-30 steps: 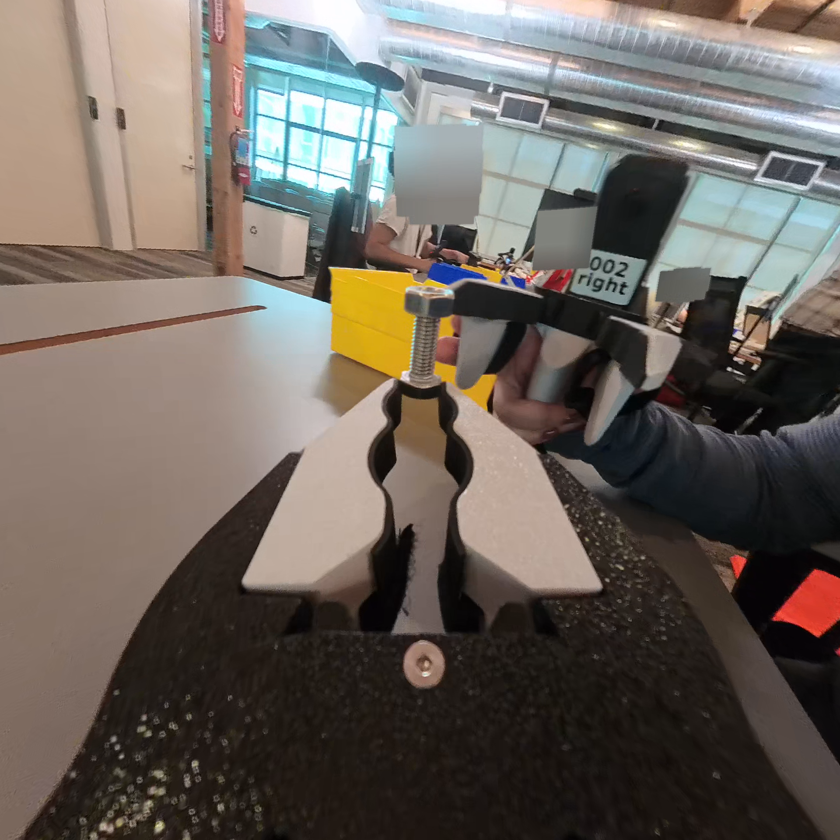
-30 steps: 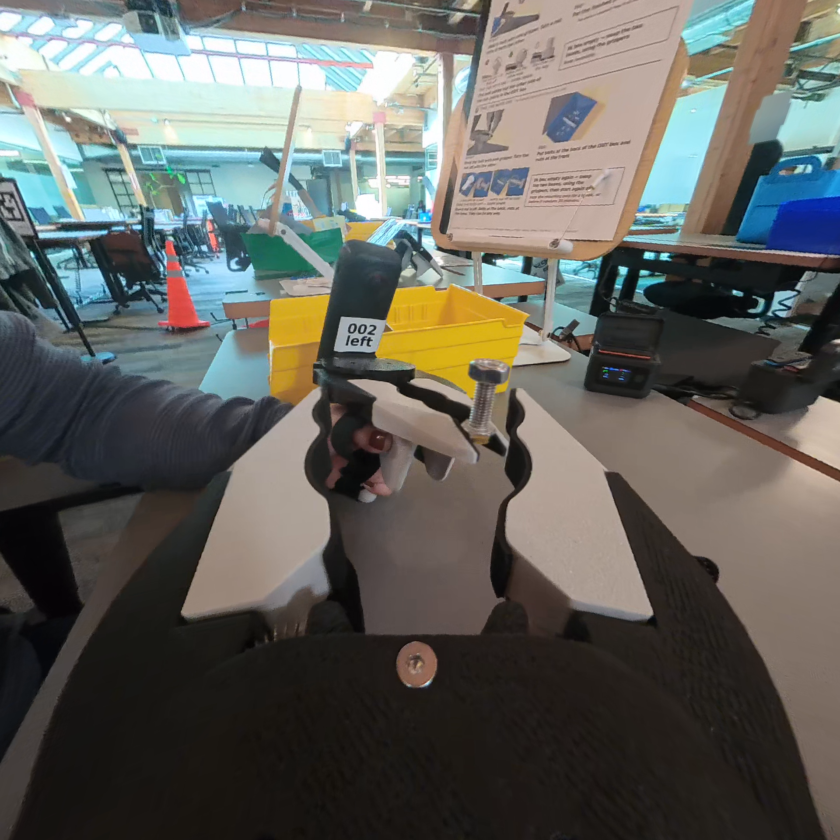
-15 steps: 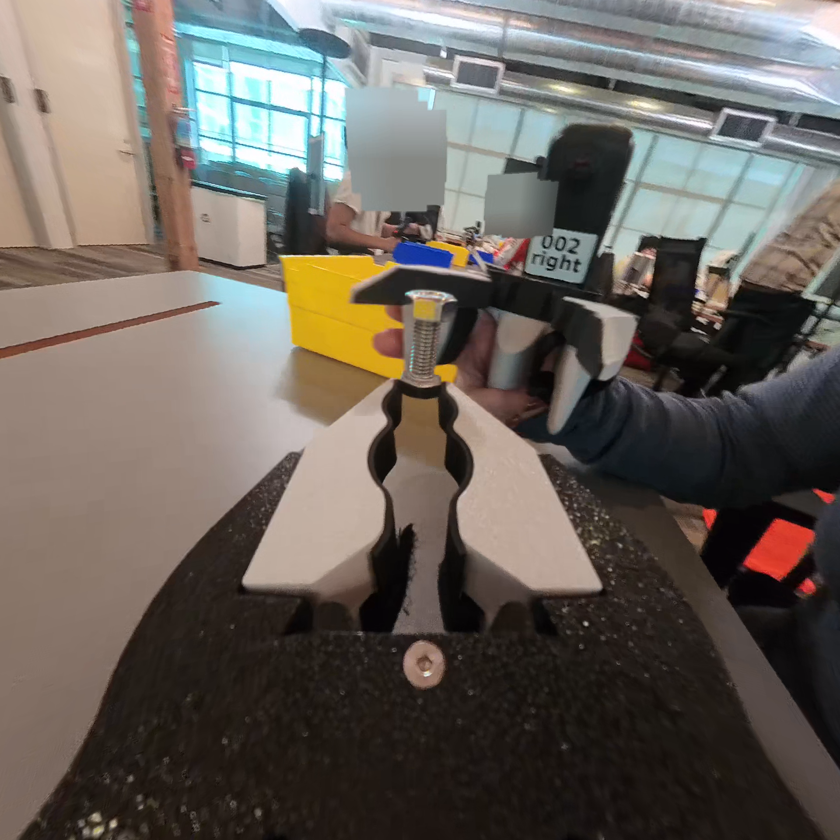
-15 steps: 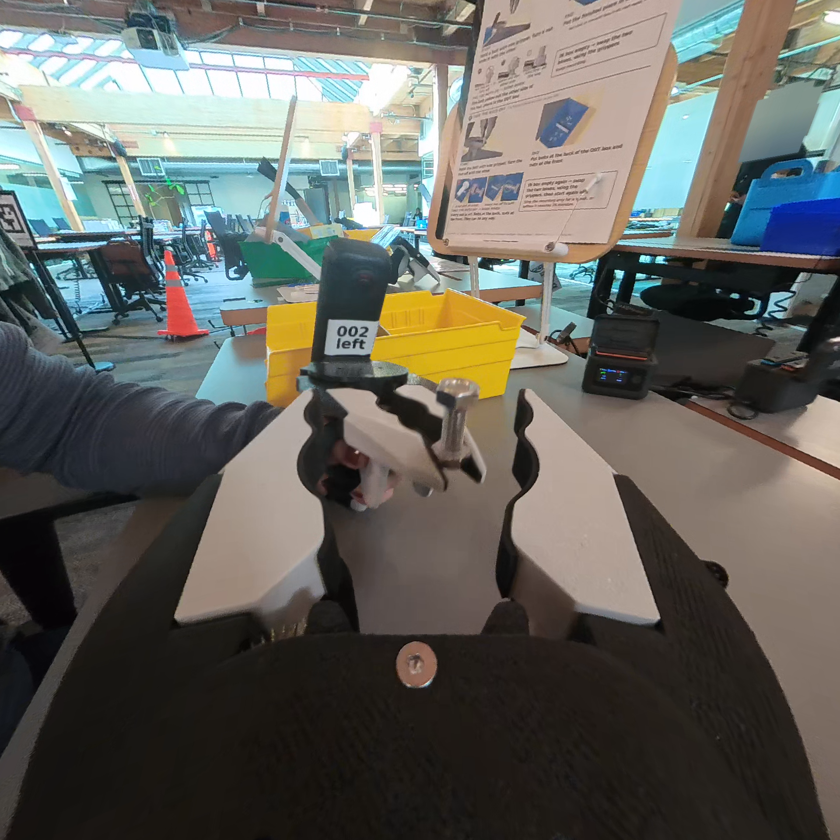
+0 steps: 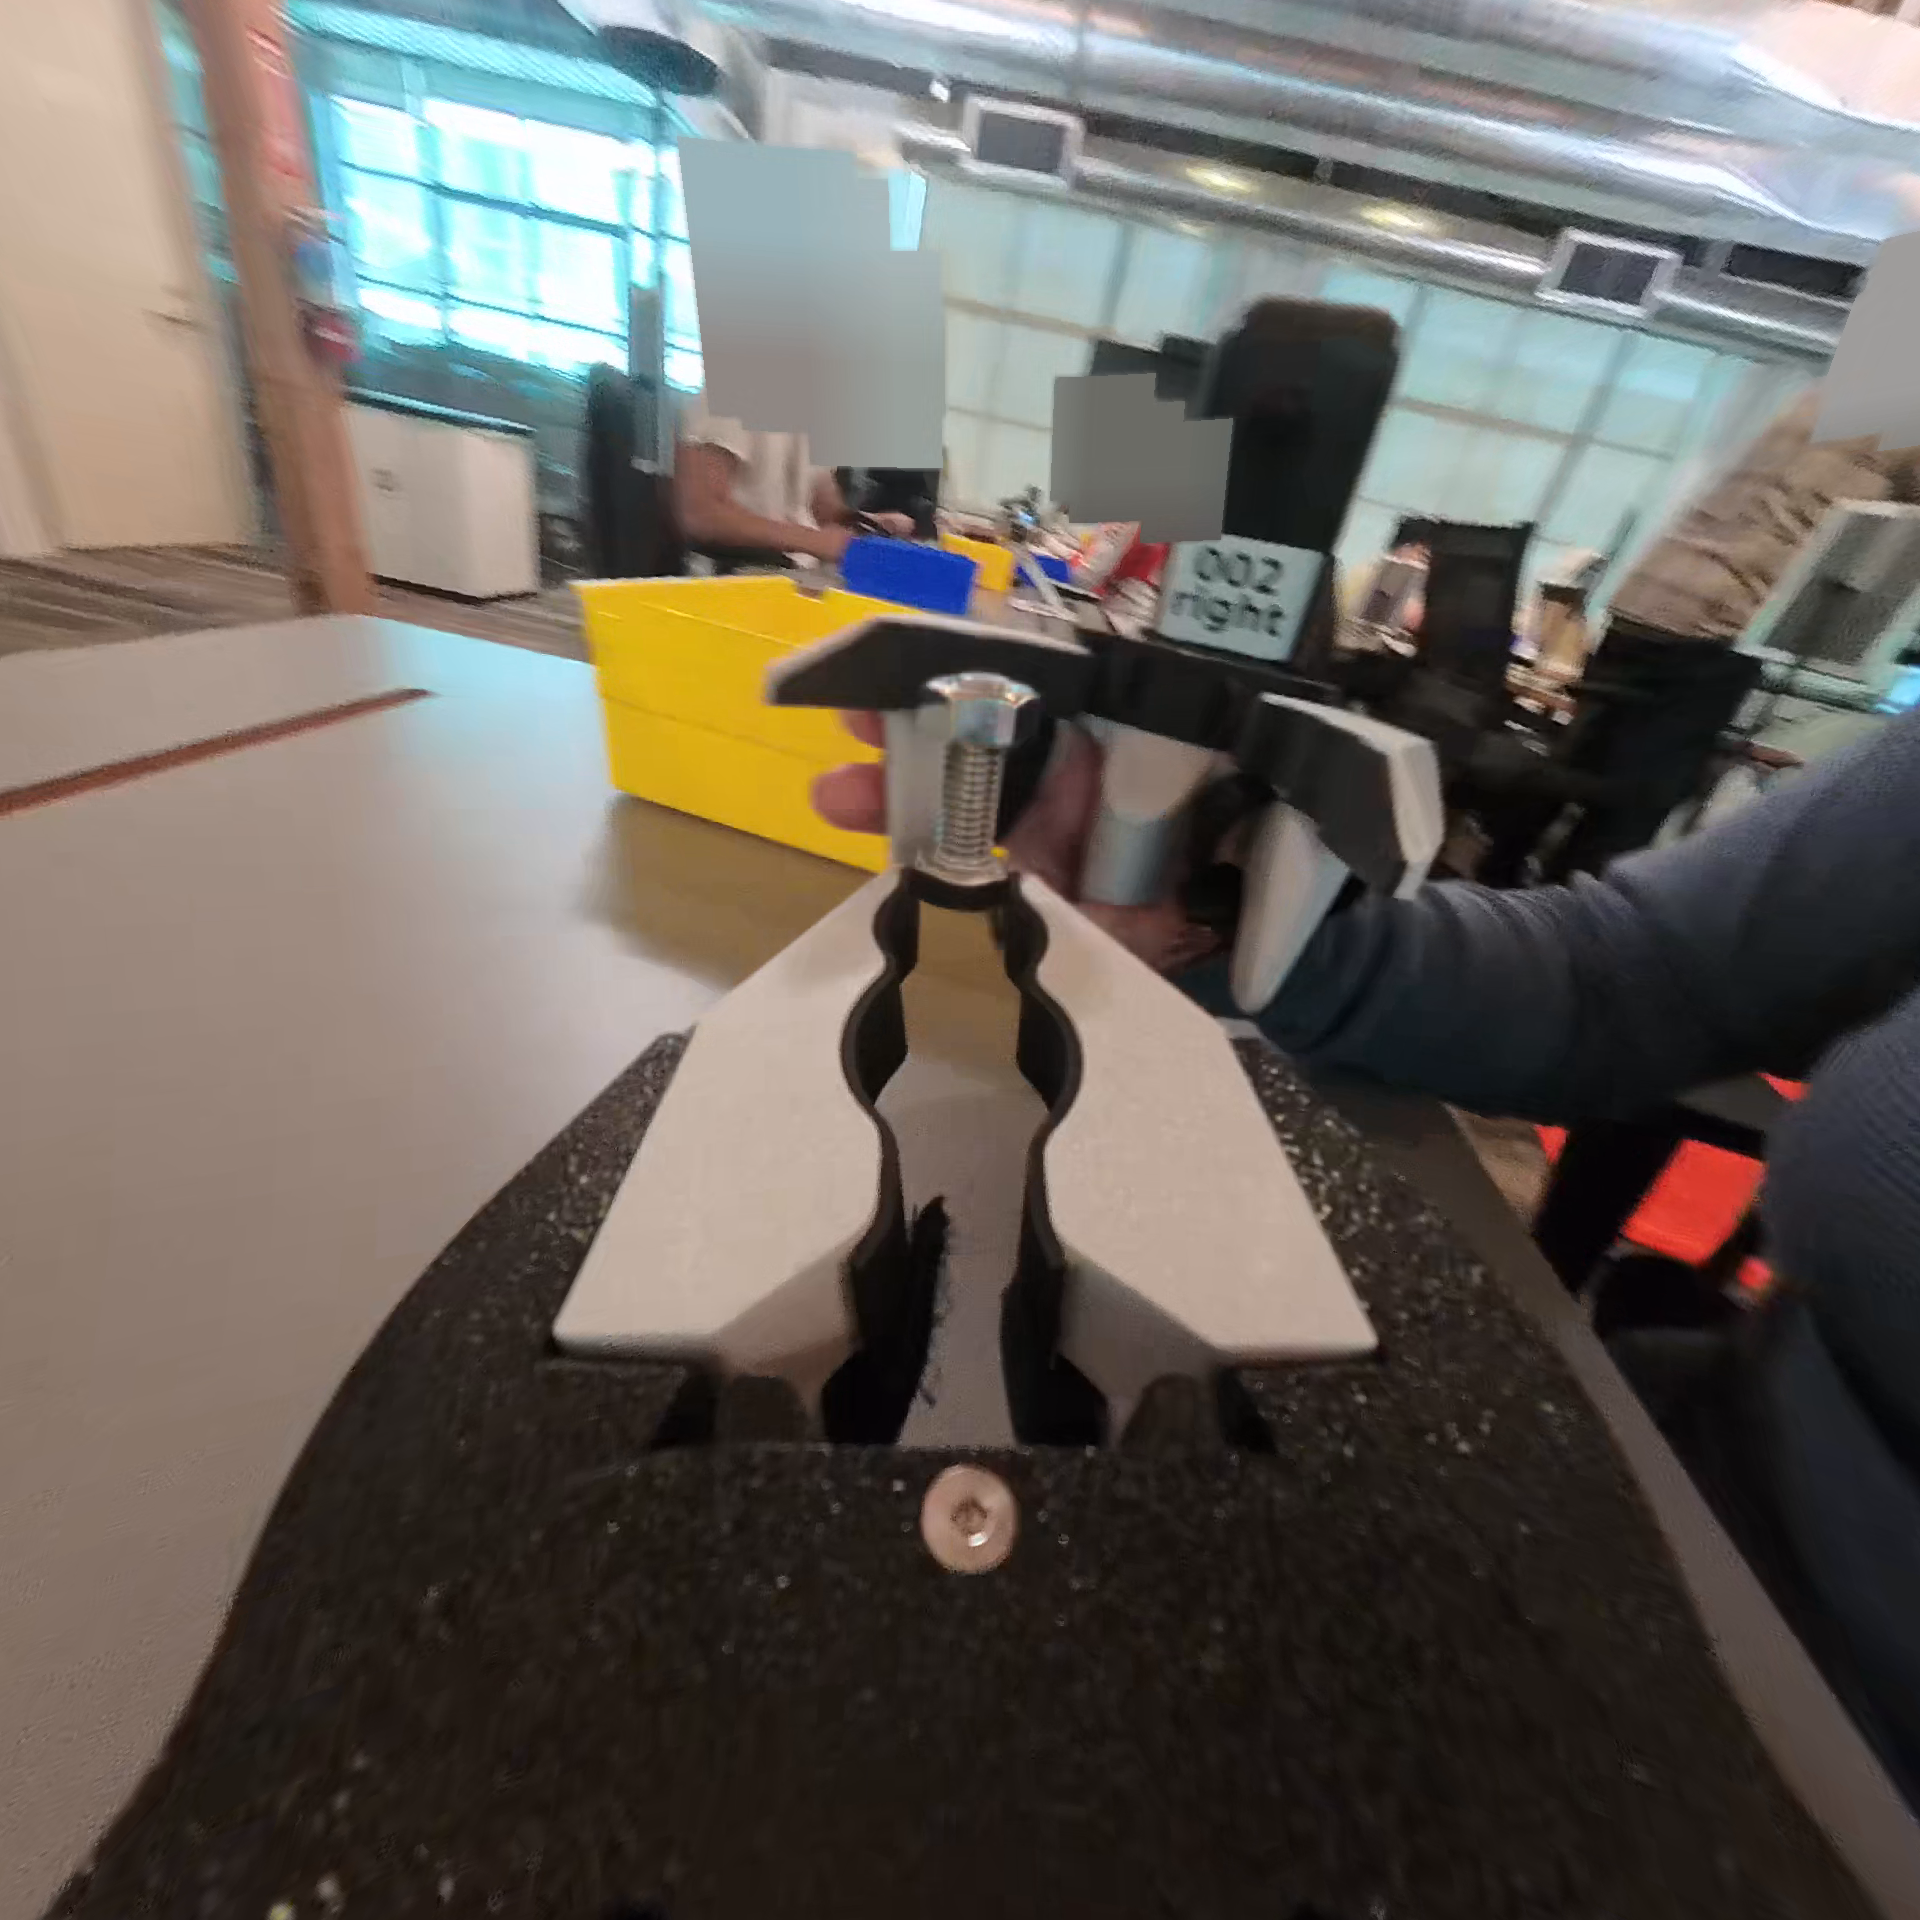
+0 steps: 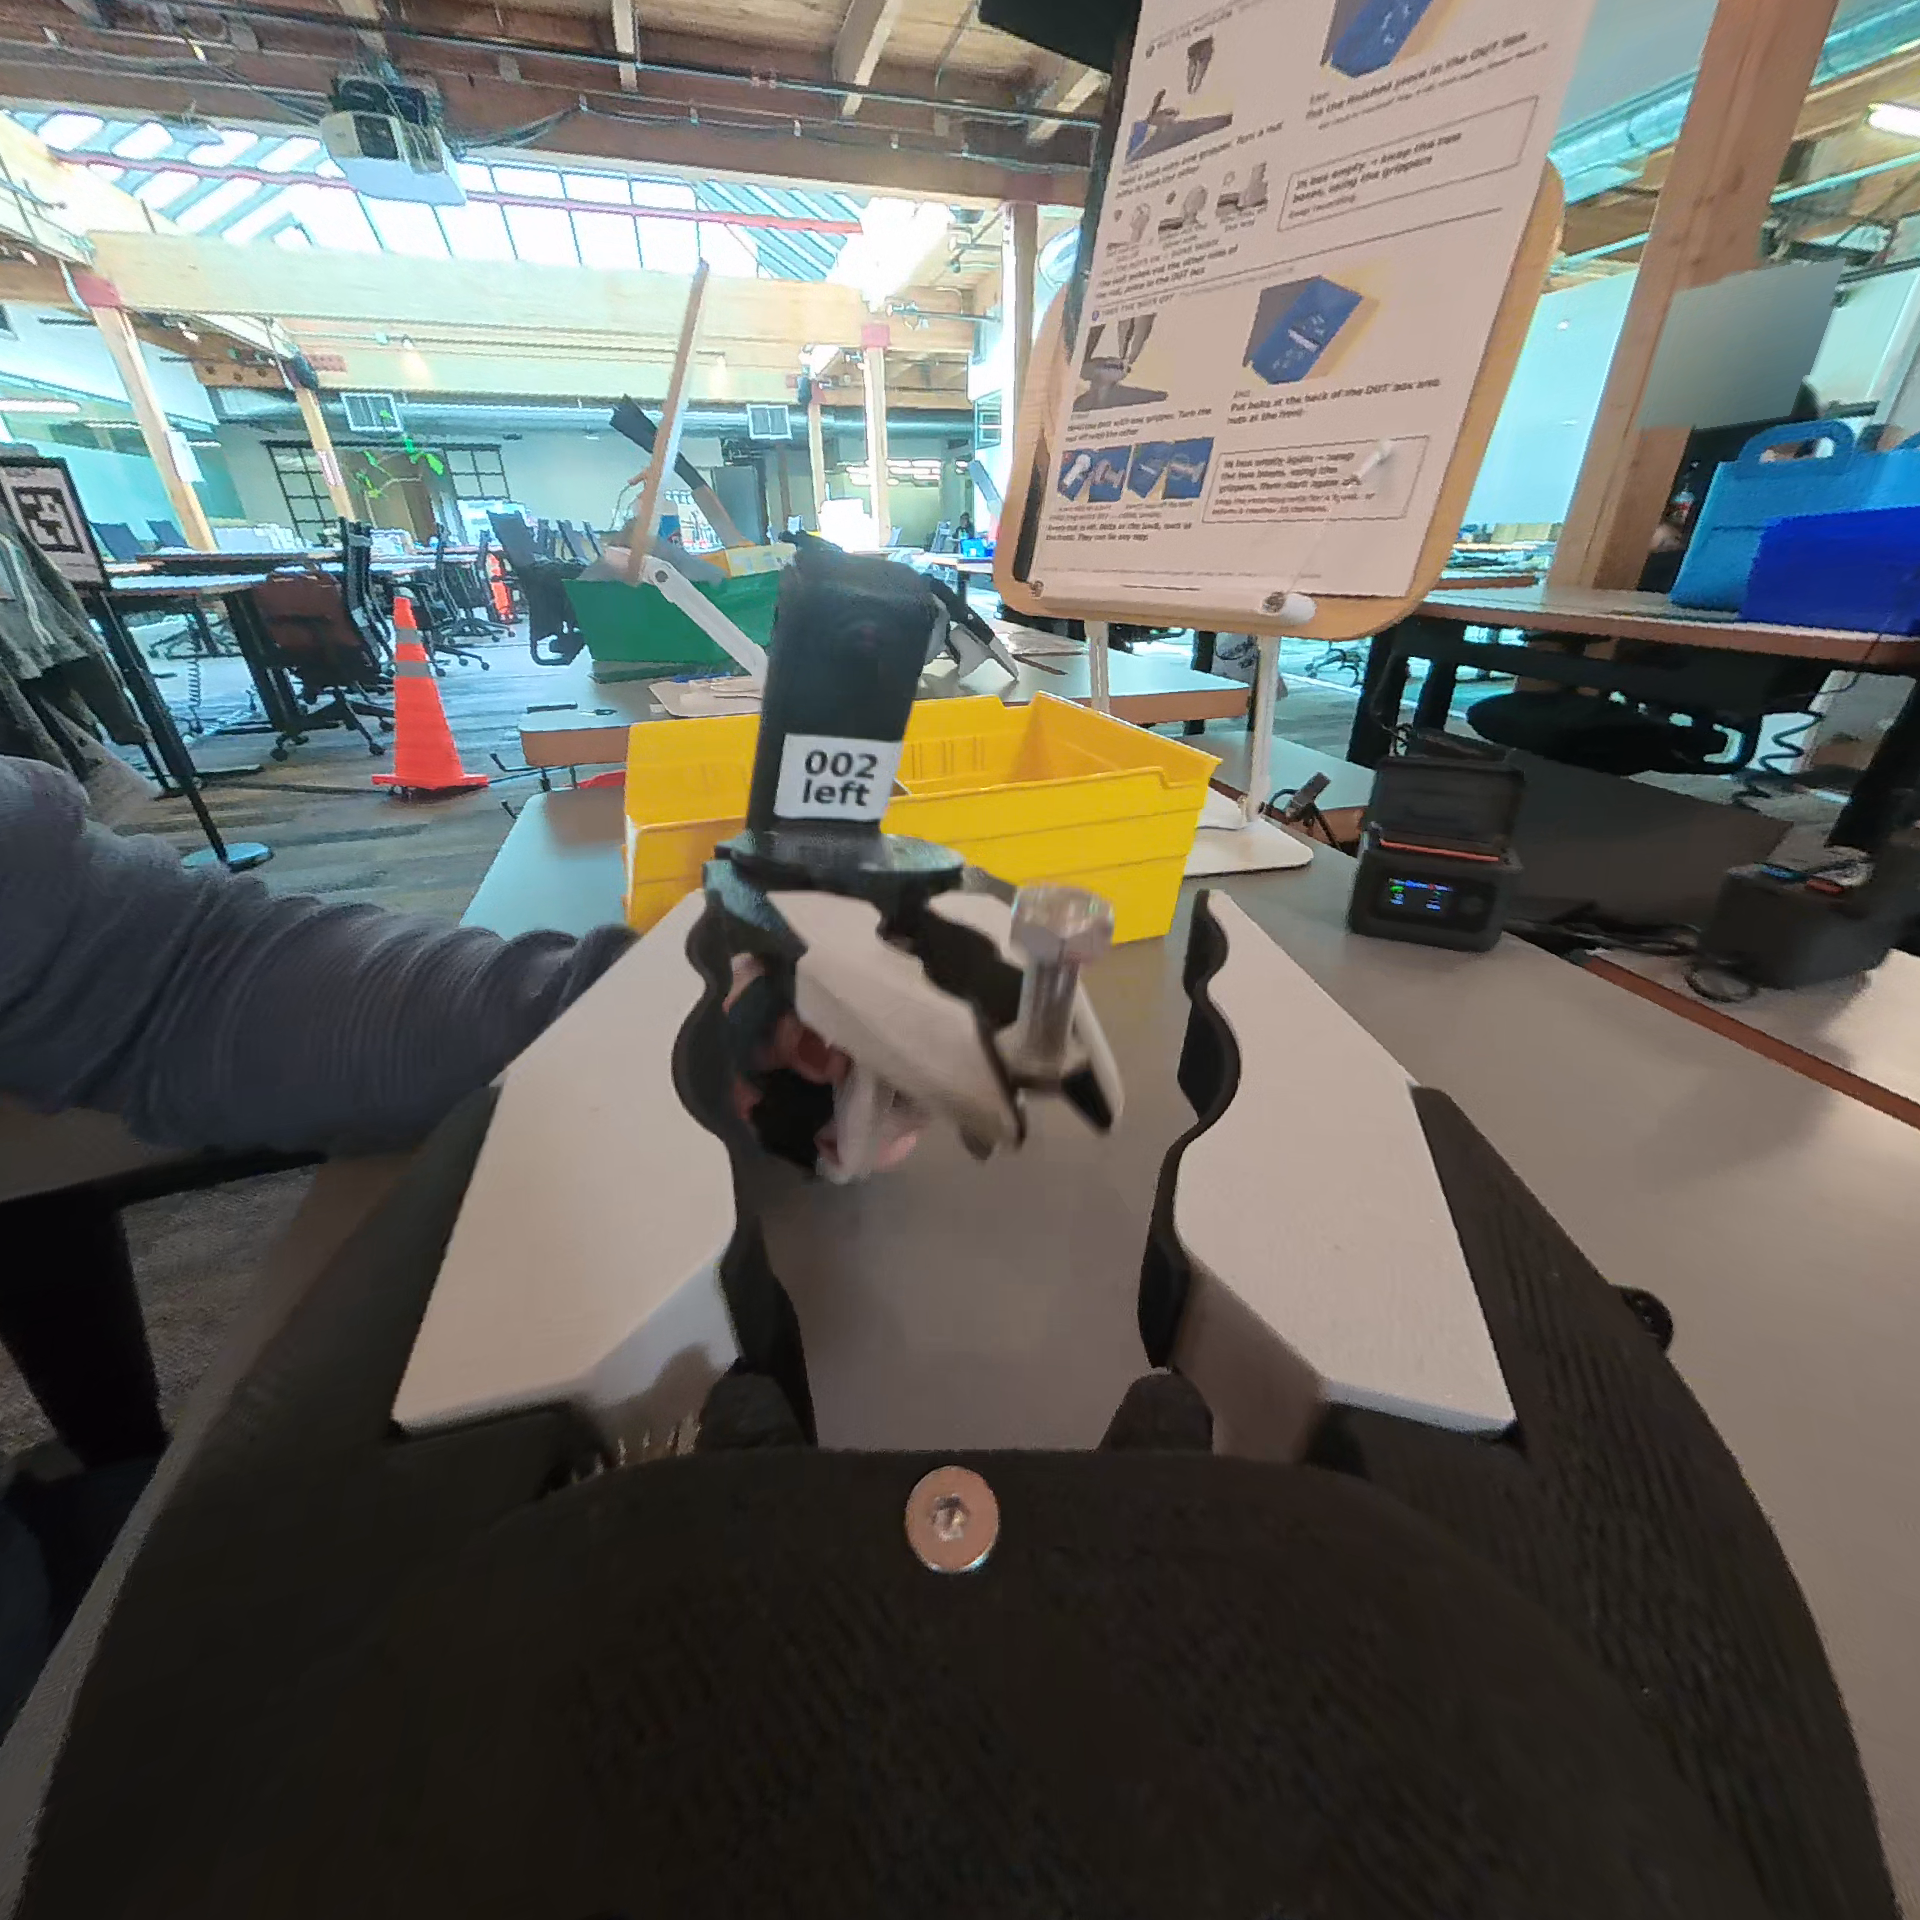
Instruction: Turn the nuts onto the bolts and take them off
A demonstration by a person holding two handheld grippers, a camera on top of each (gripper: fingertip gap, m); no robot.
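The grey bench point(image 5: 260, 935) ran off to the left, bare near the camera. Left gripper point(image 5: 958, 894) was clenched w/ its white fingers point(image 5: 748, 1122) pinching the lower end of a silver threaded steel bolt point(image 5: 971, 790), which stood upright above the bench, hex head on top. Whether a nut sat down inside the fingertips couldn't be told; that spot was dark & hidden. A yellow plastic bin point(image 5: 707, 707) sat farther back on the bench, behind the bolt.

To the right, the right gripper point(image 6: 956, 1039) was spread wide & held nothing. In the left wrist view its fingers sat level w/ the bolt head, one black-backed finger point(image 5: 935, 660) reaching across just behind it. From the right wrist view the bolt point(image 6: 1049, 987) showed in the gap, closer to the right finger point(image 6: 1340, 1195) than the left one.

Likely step: right gripper lining up on the bolt head to turn it. To do it well: centre the head betw. both fingers before closing, keep the fingers level so they bite flat faces of the hex, & hold the left grip firm so the shank doesn't tip or spin.
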